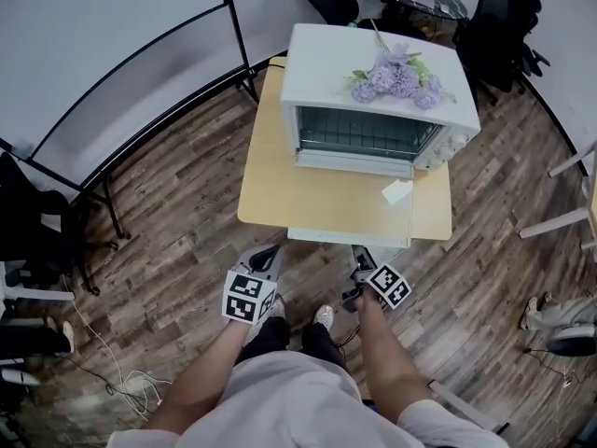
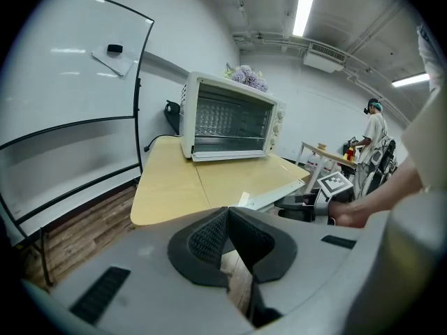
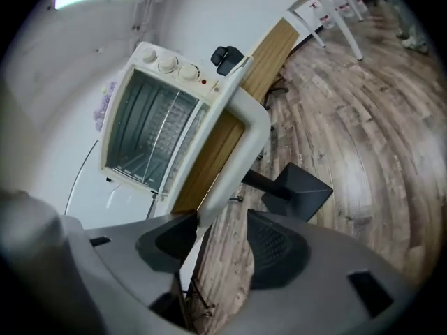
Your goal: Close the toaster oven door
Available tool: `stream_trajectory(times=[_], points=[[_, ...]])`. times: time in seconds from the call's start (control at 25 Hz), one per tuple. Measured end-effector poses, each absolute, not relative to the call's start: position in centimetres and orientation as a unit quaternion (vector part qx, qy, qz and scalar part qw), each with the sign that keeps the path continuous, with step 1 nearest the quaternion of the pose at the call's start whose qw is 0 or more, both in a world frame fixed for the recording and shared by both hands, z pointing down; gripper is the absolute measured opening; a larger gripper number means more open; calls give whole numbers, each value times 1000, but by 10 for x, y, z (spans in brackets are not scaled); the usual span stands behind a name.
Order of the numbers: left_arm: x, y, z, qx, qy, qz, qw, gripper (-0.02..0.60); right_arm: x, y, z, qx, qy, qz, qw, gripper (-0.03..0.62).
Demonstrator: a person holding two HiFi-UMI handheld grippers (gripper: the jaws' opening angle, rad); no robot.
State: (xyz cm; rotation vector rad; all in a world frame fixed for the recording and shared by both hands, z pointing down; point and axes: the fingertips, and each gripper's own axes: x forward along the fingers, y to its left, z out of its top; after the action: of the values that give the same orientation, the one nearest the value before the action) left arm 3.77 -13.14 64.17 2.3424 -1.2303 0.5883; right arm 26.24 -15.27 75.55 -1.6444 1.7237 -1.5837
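A white toaster oven [image 1: 373,73] stands at the back of a light wooden table [image 1: 270,189], with purple flowers [image 1: 396,75] on its top. Its glass door [image 1: 347,236] hangs fully open, lying flat out to the table's front edge. My right gripper [image 1: 359,255] is at that edge. In the right gripper view the door's white rim [image 3: 241,135] runs between the open jaws [image 3: 223,225], close to the left pad and apart from the right pad. My left gripper [image 1: 268,253] hangs just left of the door, below the table edge, jaws [image 2: 227,218] shut on nothing.
A whiteboard [image 1: 103,45] on a black frame stands to the left. Office chairs [image 1: 499,17] crowd the back right. A white scrap [image 1: 396,191] lies on the door. The table's black foot [image 3: 297,190] rests on the wooden floor. Cables [image 1: 121,381] trail at lower left.
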Motion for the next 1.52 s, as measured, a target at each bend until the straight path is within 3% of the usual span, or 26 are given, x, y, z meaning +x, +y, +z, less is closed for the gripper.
stream_trajectory(times=[0.2, 0.32, 1.52], points=[[29, -130, 641, 842, -445, 220, 212, 14, 256, -157, 752, -548, 574, -569, 216, 314], [24, -126, 641, 841, -446, 220, 214, 14, 254, -157, 746, -545, 574, -569, 223, 253], [45, -147, 606, 865, -434, 140, 211, 14, 253, -193, 584, -469, 629, -514, 347, 278]])
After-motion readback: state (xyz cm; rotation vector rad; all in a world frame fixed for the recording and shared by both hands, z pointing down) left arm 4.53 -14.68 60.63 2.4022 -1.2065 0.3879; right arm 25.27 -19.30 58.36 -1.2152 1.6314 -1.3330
